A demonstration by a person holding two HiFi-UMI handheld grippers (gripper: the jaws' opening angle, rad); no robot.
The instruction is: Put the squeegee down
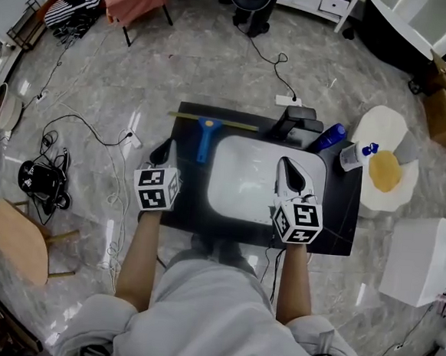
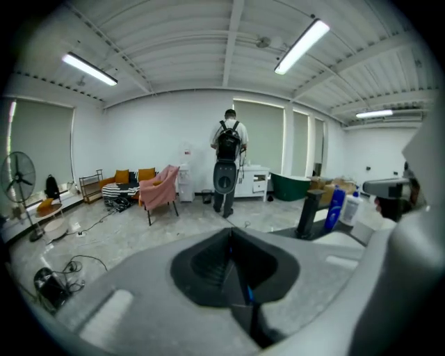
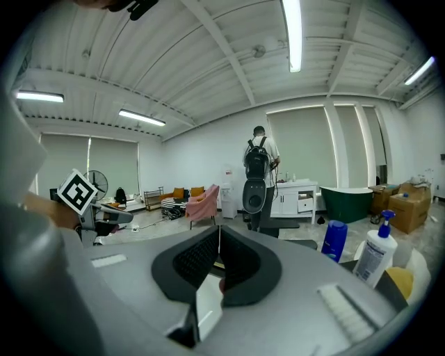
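Note:
The squeegee (image 1: pixel 205 137), with a blue handle and a long yellowish blade, lies flat on the black counter (image 1: pixel 335 213) behind the white sink basin (image 1: pixel 246 179). My left gripper (image 1: pixel 164 150) hovers at the counter's left edge, a little in front of and left of the squeegee's handle. Its jaws are shut with nothing between them (image 2: pixel 231 233). My right gripper (image 1: pixel 285 165) hangs over the right side of the basin, also shut and empty (image 3: pixel 219 233). The squeegee is hidden in both gripper views.
A black faucet (image 1: pixel 289 121), a blue bottle (image 1: pixel 330 136) and a white pump bottle (image 1: pixel 355 155) stand at the counter's back right. A round white table (image 1: pixel 389 117) and a white box (image 1: pixel 424 258) sit to the right. A person with a backpack (image 2: pixel 228 149) stands farther off.

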